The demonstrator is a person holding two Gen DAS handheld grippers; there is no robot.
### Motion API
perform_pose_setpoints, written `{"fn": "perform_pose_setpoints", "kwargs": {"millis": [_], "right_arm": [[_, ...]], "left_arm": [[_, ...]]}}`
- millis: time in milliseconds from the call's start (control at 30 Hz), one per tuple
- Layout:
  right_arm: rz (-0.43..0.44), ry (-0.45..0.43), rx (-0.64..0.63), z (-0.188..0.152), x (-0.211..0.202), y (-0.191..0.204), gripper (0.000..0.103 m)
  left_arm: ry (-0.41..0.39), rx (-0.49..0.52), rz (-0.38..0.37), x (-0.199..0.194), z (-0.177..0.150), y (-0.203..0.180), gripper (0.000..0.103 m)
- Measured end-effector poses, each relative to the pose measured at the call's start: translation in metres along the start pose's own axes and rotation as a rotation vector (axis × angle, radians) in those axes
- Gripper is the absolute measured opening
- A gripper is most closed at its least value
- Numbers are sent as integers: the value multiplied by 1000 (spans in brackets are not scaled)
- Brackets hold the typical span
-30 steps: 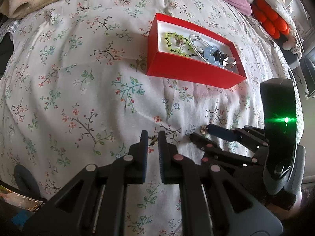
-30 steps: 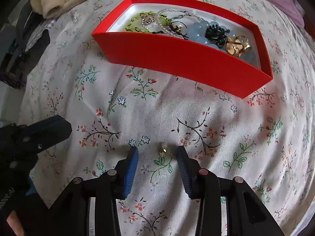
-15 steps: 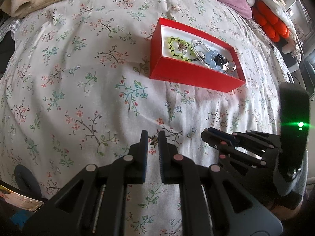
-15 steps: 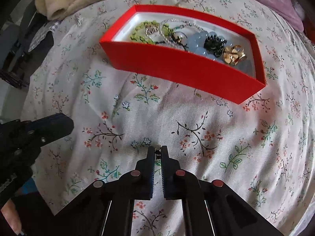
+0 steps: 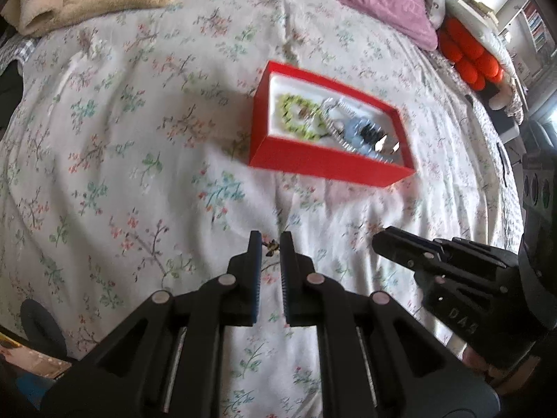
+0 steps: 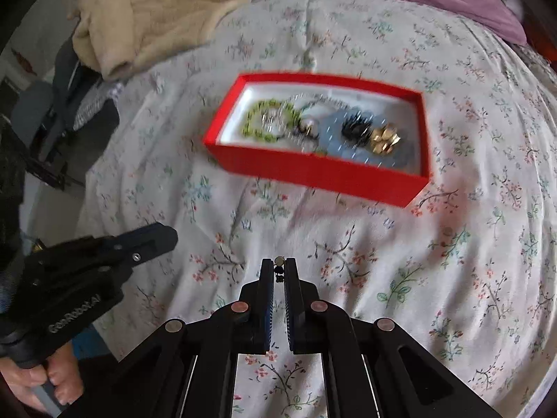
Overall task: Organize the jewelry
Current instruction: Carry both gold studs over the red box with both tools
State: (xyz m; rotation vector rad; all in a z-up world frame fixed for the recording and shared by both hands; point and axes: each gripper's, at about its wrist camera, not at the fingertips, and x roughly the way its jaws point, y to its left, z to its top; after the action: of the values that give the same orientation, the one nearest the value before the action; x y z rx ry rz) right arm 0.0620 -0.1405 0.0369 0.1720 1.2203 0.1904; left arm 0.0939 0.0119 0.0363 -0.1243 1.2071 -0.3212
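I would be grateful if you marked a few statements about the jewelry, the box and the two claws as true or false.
1. The red box has its lid on. False: it is open, with jewelry showing inside.
2. The right claw is shut on a small earring. True.
3. A green bead bracelet lies in the box. True.
4. The left claw is wide open. False: its jaws stand close together around a small gold piece.
5. The box rests on a wooden table. False: it rests on a floral bedspread.
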Motion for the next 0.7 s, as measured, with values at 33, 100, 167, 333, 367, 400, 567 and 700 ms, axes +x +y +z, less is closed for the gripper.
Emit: {"fn": "perform_pose_setpoints", "kwargs": {"millis": [33,100,167,333,367,400,567,700], "right_arm": [[5,-10,10,1,-3,-3,6],[11,-33,34,7,-12,-13,6],[14,-49,58,12,-16,-18,6],[34,-86,132,31,-19,-36,6],[37,-92,146,36,-18,-39,6],[41,-99,164,40,-17,-44,6],[44,-150,226,57,-14,-62,6],[51,-177,273,68,-7,-72,6]], "left_arm": [[-14,6,-8,-1,3,-3,11],[-42,12,-24,-3,11,-8,11],[-69,12,-38,-2,20,-13,11],[-120,15,-76,5,42,-24,11],[-126,13,-80,7,45,-25,11],[-134,8,-86,11,50,-26,11],[-159,-36,-94,29,69,-26,11],[-190,-67,-98,37,80,-26,11]]}}
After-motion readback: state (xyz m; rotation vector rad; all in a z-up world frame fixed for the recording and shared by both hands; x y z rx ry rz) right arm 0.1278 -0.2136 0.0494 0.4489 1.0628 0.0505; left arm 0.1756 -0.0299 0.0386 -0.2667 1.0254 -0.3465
